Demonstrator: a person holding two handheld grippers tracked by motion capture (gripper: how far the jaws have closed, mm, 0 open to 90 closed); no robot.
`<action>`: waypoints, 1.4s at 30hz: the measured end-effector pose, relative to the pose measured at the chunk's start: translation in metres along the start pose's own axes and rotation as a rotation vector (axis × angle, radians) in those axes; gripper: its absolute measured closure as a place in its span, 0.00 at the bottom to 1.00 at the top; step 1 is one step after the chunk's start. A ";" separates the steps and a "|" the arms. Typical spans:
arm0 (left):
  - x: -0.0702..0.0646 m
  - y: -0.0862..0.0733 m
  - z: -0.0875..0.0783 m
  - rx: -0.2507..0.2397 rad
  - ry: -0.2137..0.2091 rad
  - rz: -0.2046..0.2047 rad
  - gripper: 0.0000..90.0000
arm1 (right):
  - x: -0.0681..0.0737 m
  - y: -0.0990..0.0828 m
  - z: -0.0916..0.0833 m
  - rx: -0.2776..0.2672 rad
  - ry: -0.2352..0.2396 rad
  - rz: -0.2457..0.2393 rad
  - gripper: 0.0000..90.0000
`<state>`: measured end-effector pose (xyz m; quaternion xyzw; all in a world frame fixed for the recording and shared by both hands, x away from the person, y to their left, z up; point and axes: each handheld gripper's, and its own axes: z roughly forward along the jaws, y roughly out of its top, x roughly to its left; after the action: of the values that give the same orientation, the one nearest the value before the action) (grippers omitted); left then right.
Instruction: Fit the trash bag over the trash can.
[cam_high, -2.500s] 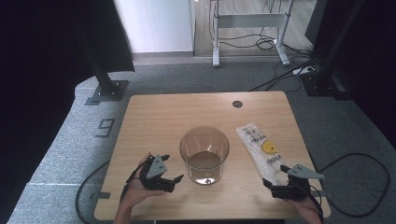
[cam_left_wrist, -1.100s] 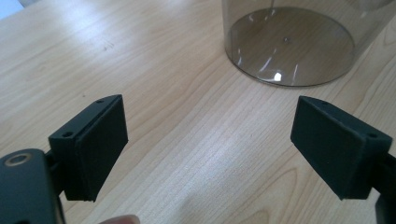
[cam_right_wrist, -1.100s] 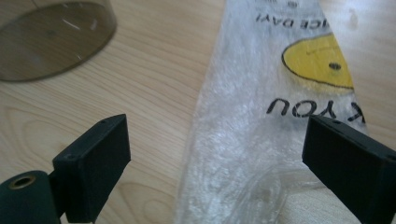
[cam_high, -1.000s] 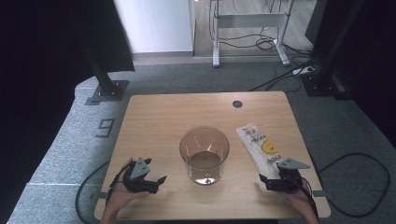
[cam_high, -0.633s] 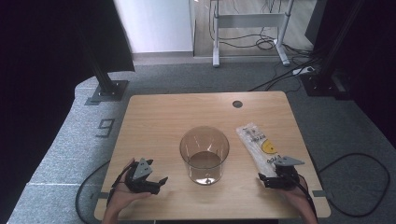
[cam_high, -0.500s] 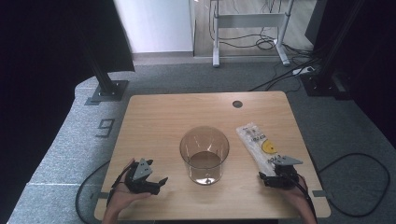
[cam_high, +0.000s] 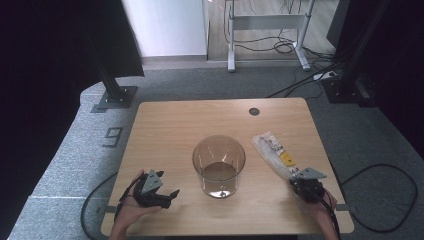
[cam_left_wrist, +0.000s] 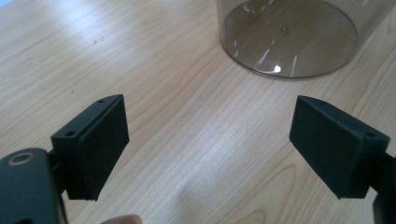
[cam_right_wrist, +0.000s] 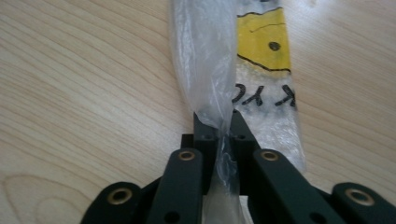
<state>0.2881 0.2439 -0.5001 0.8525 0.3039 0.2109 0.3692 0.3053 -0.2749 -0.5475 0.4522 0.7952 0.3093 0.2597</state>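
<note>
A clear plastic bag (cam_high: 272, 150) with a yellow label lies on the right side of the wooden table (cam_high: 170, 135). My right gripper (cam_high: 298, 181) sits at its near end; its jaws have just been closing and now pinch the crumpled film. In the right gripper view the bag (cam_right_wrist: 261, 56) runs up from between the pads of the right gripper (cam_right_wrist: 219, 128). A clear brownish round container (cam_high: 219, 165) stands mid-table. At the front left my left gripper (cam_high: 170, 195) rests open, pointing toward the container (cam_left_wrist: 289, 37). Bare wood lies between the pads of the left gripper (cam_left_wrist: 210, 149).
A dark cable hole (cam_high: 254, 111) is set near the table's far edge. Beyond the table stand a black stand base (cam_high: 114, 97) on grey carpet and a metal frame (cam_high: 267, 30) with loose cables. A cable (cam_high: 395, 200) loops on the floor at right.
The right gripper's jaws have closed onto the near end of the plastic bag. The left gripper shifted slightly left earlier and has since stayed still and open.
</note>
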 end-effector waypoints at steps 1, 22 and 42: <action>0.000 0.001 0.000 0.004 0.000 -0.007 0.13 | -0.002 -0.001 -0.001 -0.008 -0.004 -0.010 0.97; 0.001 0.034 -0.022 -0.115 -0.091 -0.090 0.17 | -0.009 0.014 -0.066 -0.262 0.046 -0.004 0.98; 0.003 0.100 -0.039 -0.235 -0.138 -0.127 0.18 | 0.016 0.043 -0.124 -0.416 0.090 -0.101 0.98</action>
<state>0.3043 0.2111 -0.3988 0.7950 0.3046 0.1619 0.4990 0.2361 -0.2760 -0.4348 0.3340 0.7468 0.4732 0.3268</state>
